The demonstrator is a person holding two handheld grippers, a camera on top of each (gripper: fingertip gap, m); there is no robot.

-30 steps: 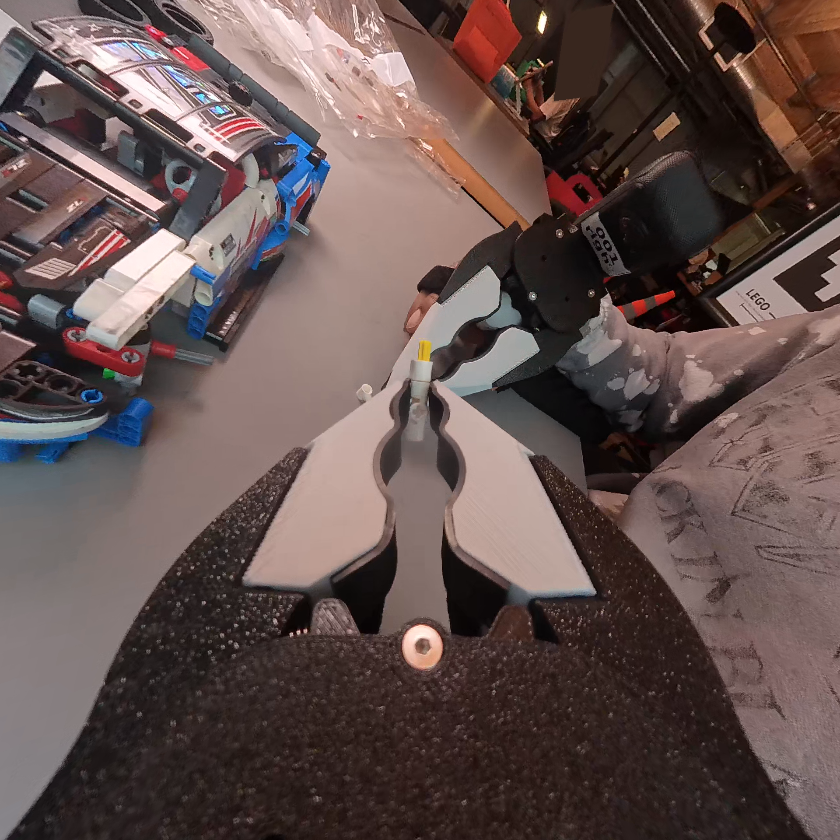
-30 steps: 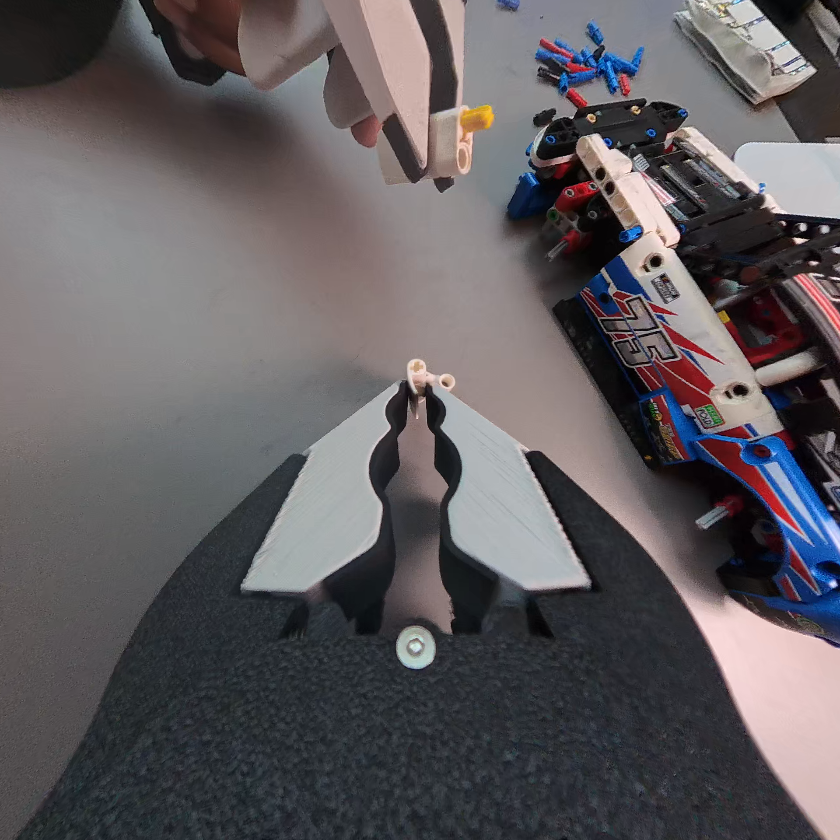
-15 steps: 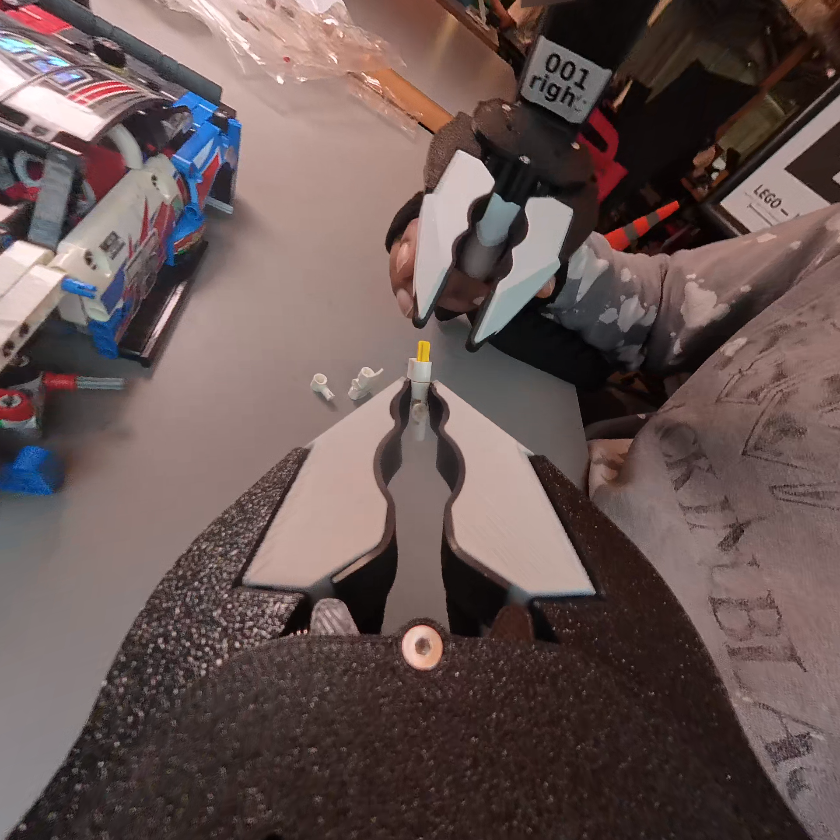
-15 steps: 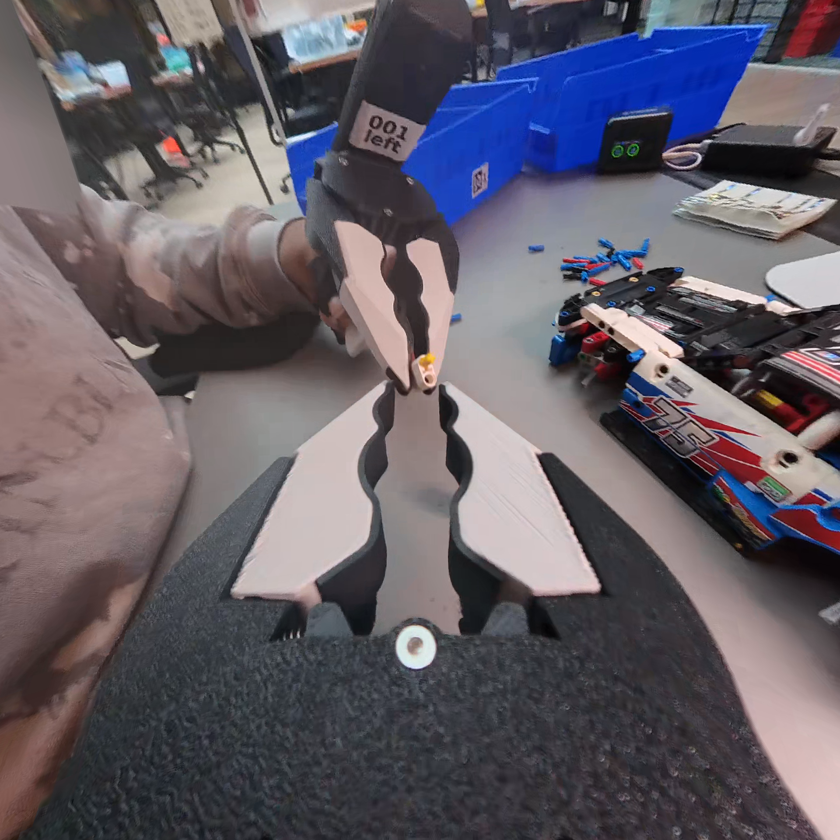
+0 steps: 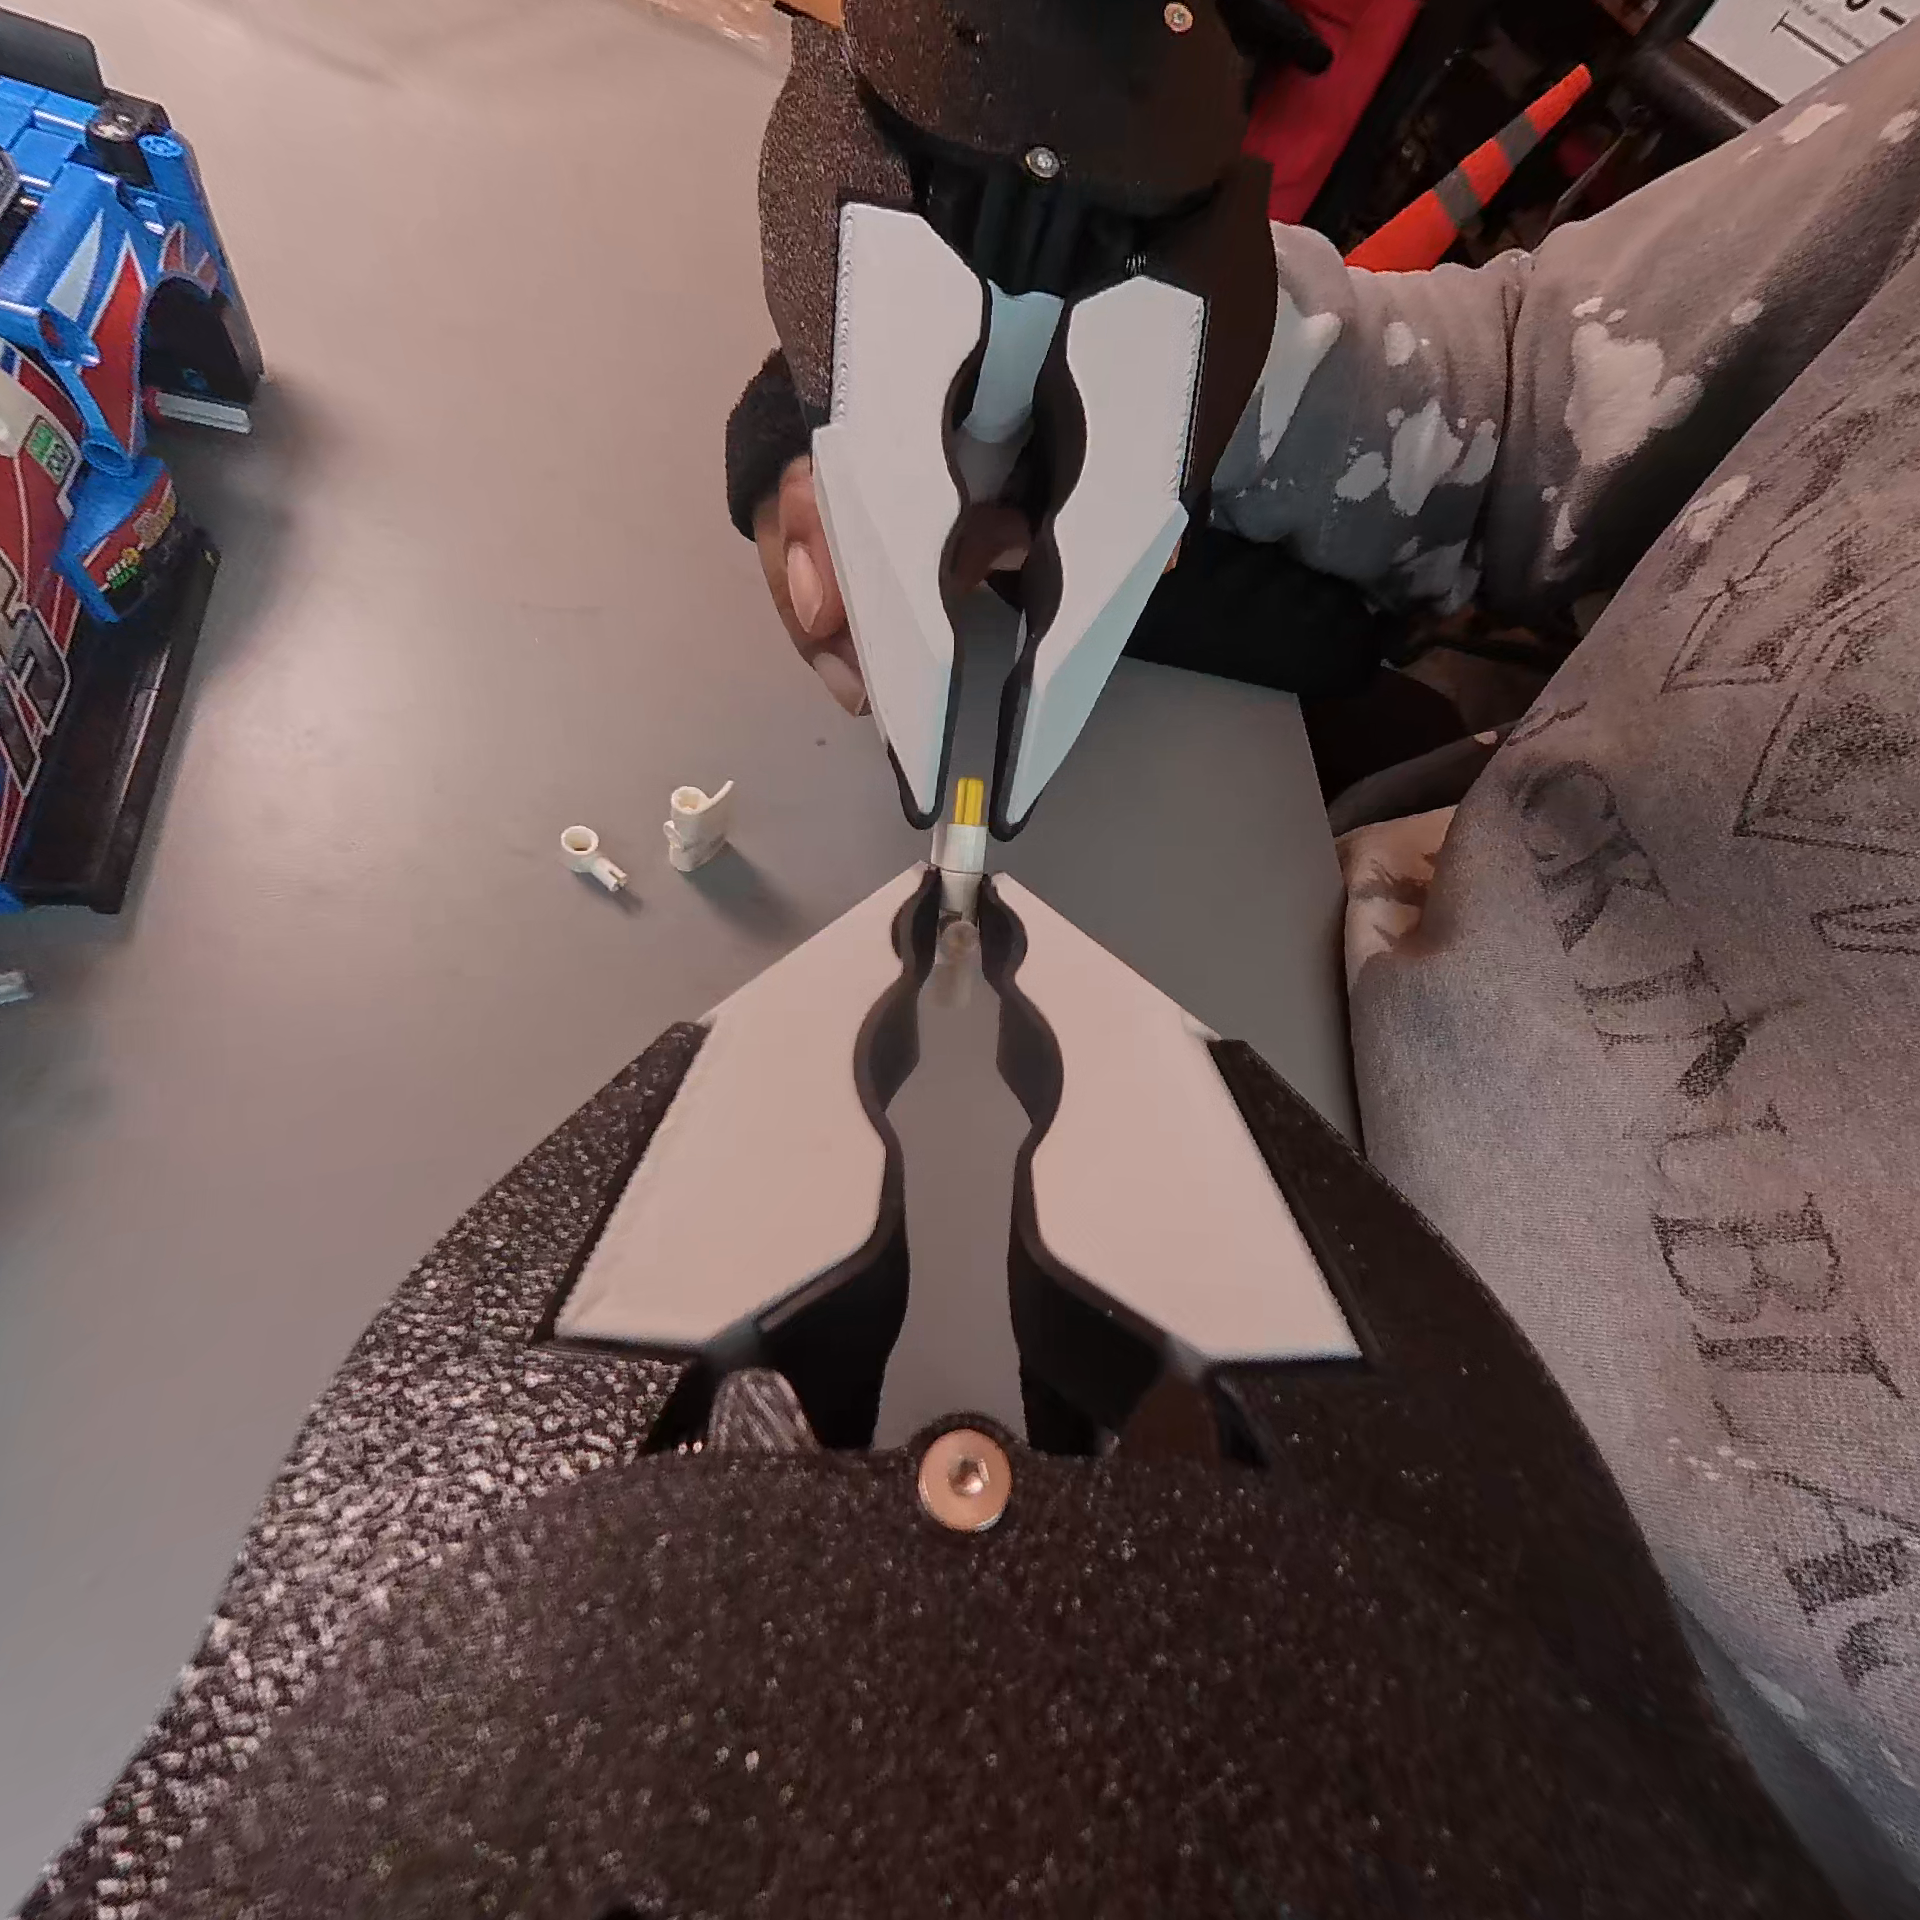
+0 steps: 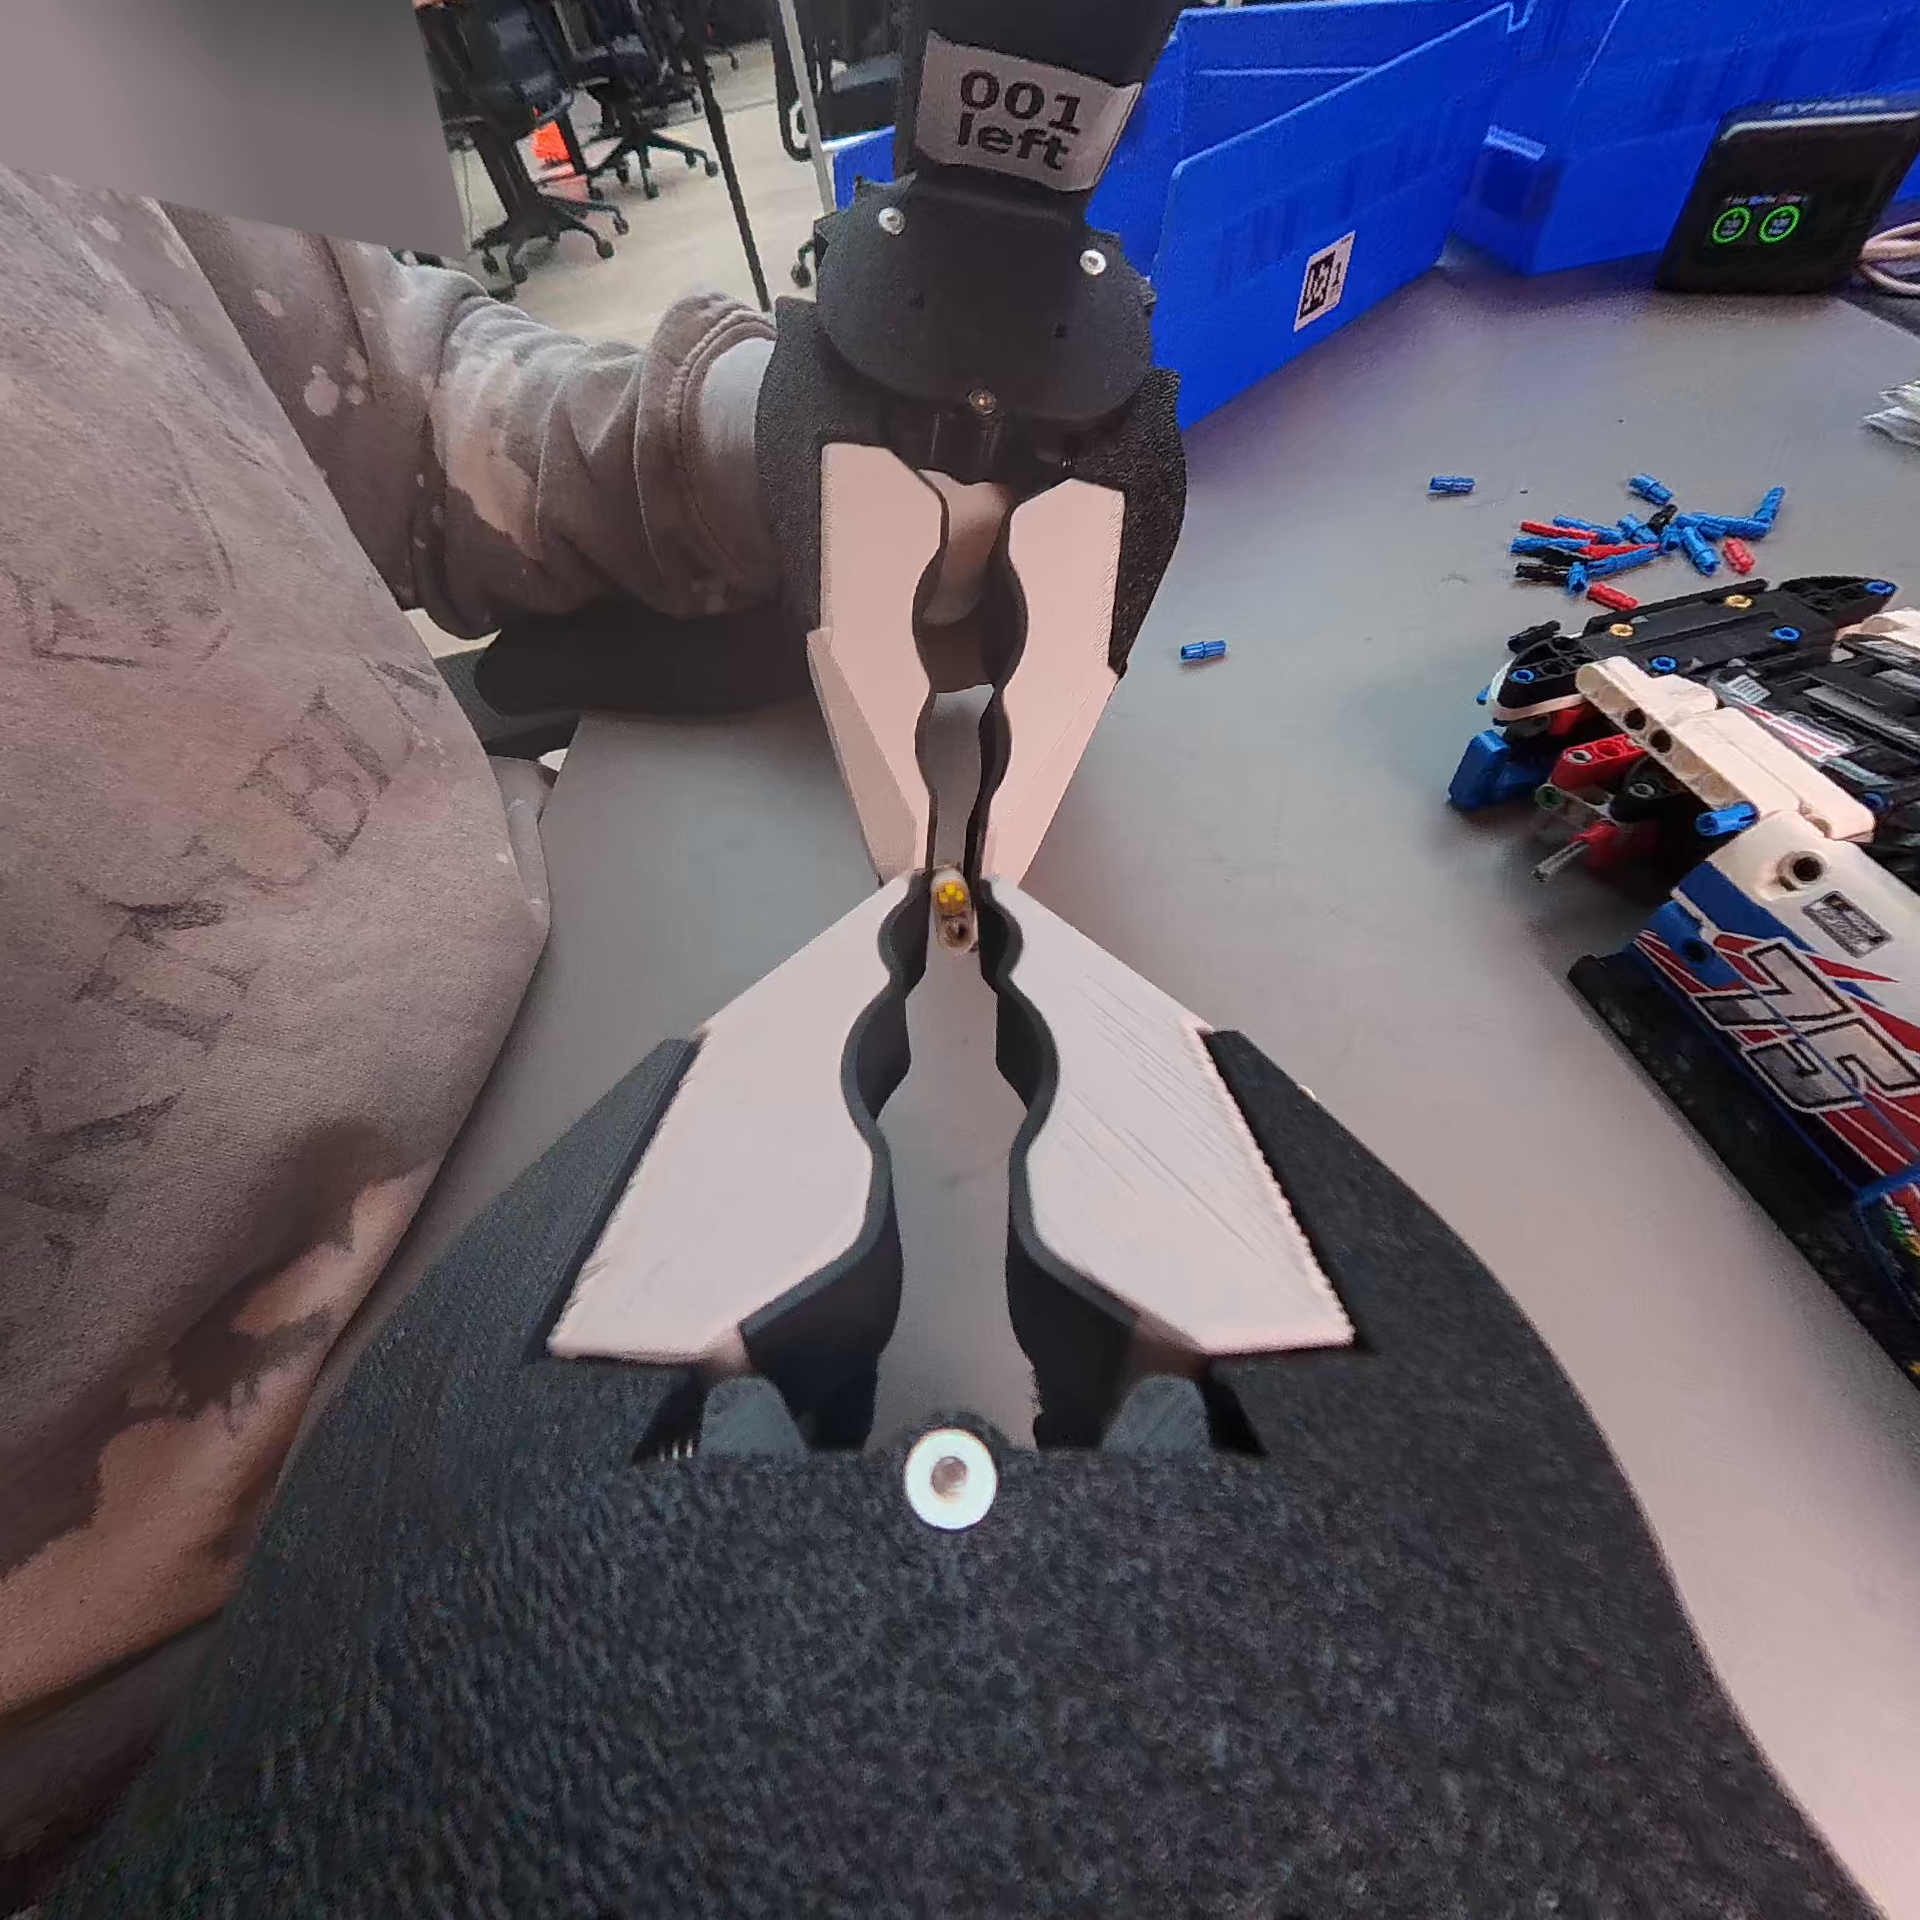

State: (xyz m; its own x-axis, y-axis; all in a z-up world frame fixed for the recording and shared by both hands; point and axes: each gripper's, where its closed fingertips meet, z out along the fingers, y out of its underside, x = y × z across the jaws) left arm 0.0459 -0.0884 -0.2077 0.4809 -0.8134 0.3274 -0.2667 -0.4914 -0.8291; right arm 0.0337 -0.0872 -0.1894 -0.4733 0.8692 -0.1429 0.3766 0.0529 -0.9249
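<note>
My left gripper [image 5: 961, 878] is shut on a small white connector [image 5: 958, 847] with a yellow pin [image 5: 968, 800] sticking out of its far end. It holds them above the grey table [image 5: 468, 520]. My right gripper [image 5: 964, 826] faces it tip to tip. Its jaws are narrowly open and straddle the yellow pin, with a small gap on one side. In the right wrist view, my right gripper [image 6: 951, 883] has the connector [image 6: 952, 920] between its tips, and the left gripper [image 6: 951, 857] points down at it from above.
Two small white pieces [image 5: 587, 847] [image 5: 696, 821] lie on the table left of the grippers. A blue, red and white toy car model [image 6: 1766, 883] stands to the side. Loose blue and red pins [image 6: 1642, 540], blue bins [image 6: 1351, 156] and the person's grey sleeve [image 5: 1455, 436] are around. The tips of both grippers are at nearly the same place.
My right gripper let go of a small white piece, which now lies on the table. It rose, turned to face the left gripper and narrowed around the yellow pin. The left grip is unchanged.
</note>
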